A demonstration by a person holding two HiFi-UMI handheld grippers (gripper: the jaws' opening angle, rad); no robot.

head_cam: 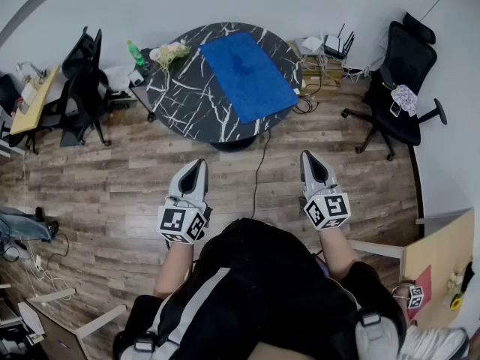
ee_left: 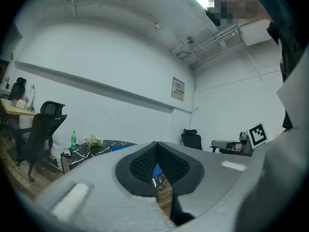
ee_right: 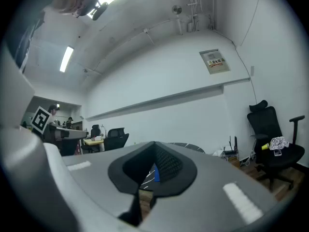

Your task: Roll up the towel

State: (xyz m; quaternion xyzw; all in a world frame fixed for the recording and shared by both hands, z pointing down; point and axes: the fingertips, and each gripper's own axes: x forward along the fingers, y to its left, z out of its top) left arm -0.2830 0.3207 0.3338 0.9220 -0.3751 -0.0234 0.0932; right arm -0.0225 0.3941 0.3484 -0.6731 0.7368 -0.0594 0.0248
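A blue towel (head_cam: 248,76) lies spread flat on the round black marble table (head_cam: 184,96), toward its right side. Both grippers hang level over the wooden floor, well short of the table. My left gripper (head_cam: 196,165) is shut with nothing in it. My right gripper (head_cam: 310,159) is also shut and empty. In the left gripper view a sliver of the towel (ee_left: 156,170) shows past the closed jaws, and the table (ee_left: 91,150) stands ahead to the left. In the right gripper view a strip of the towel (ee_right: 155,174) shows the same way.
A green bottle (head_cam: 135,53) and a flower bunch (head_cam: 169,52) sit at the table's left rim. A black office chair (head_cam: 400,88) stands to the right, another chair (head_cam: 81,88) and a desk (head_cam: 30,100) to the left. A cable (head_cam: 259,167) trails across the floor from the table.
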